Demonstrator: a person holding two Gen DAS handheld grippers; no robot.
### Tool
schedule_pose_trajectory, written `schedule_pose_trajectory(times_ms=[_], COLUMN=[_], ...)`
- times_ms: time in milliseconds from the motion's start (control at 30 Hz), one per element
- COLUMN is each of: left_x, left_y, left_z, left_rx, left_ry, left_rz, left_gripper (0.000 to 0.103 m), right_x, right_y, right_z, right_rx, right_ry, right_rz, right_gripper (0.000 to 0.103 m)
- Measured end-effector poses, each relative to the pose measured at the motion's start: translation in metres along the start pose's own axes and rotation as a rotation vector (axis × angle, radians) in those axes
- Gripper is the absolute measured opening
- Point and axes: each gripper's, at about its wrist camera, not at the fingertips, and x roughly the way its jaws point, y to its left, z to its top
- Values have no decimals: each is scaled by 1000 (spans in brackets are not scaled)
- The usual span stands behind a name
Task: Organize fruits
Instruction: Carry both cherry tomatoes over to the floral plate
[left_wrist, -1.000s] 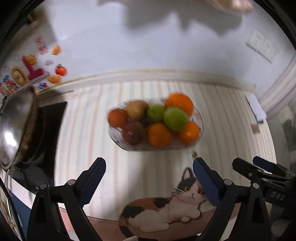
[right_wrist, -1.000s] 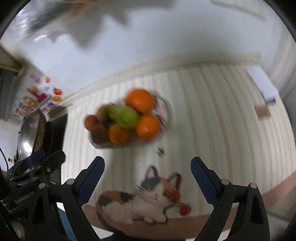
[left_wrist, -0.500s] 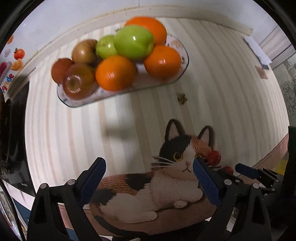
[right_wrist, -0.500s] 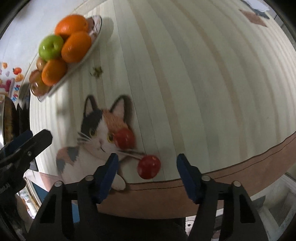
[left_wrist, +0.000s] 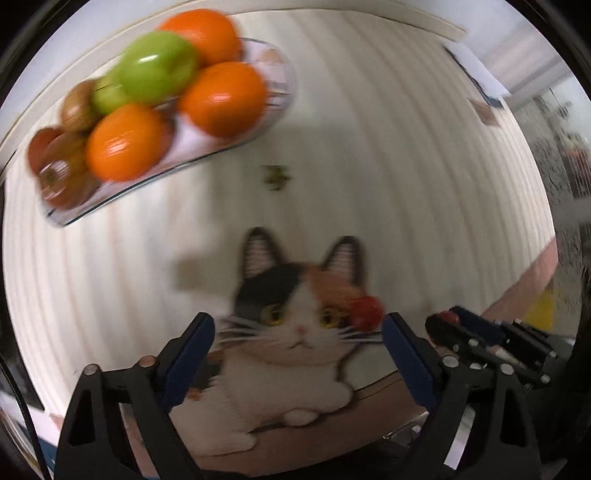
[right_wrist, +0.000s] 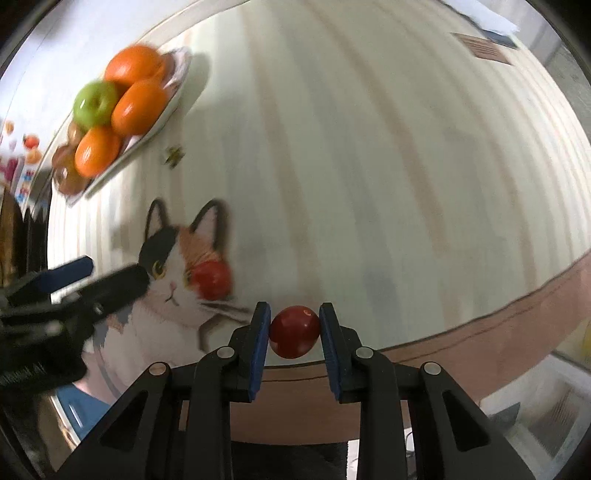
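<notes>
A small red fruit (right_wrist: 294, 331) is clamped between the blue fingers (right_wrist: 259, 341) of the right gripper (right_wrist: 294, 338), just closed upon it. A second red fruit (left_wrist: 366, 312) is seen just inside the right-hand finger of the left gripper (left_wrist: 298, 347), whose fingers, spread wide though lately narrowing, hold nothing. A fruit-piled plate (left_wrist: 280, 92) lies well beyond, on the striped table (right_wrist: 369, 166).

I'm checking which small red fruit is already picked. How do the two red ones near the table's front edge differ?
The nearer red fruit sits between the right gripper pads, clamped; the other red fruit lies free on the cat picture. The clamped one looks darker red; the free one is brighter and blurred. Both are small, round and outside the fruit plate.
</notes>
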Motion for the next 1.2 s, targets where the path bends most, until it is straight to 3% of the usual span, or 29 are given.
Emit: schedule_pose_trajectory(times_ms=[233,500,667,833,1200], left_x=[26,39,43,44,5], left_y=[-46,-72,-75,-78,-16], left_z=[6,10,10,10,2], left_rx=[143,190,195,188,85], left_ry=[40,37,31,25,-35], left_rz=[15,34,23,14,-26], left_gripper=[64,36,25,24,24], right_x=[-9,-14,-12,-15,-25], right_y=[-34,-47,-44,-44,-30], right_z=[16,21,20,19,31], right_rx=[77,114,112,105,75], right_ry=[-26,-37,-35,-38,-62], right_rz=[-34,-35,-33,-32,-14], right_gripper=[30,30,30,30,30])
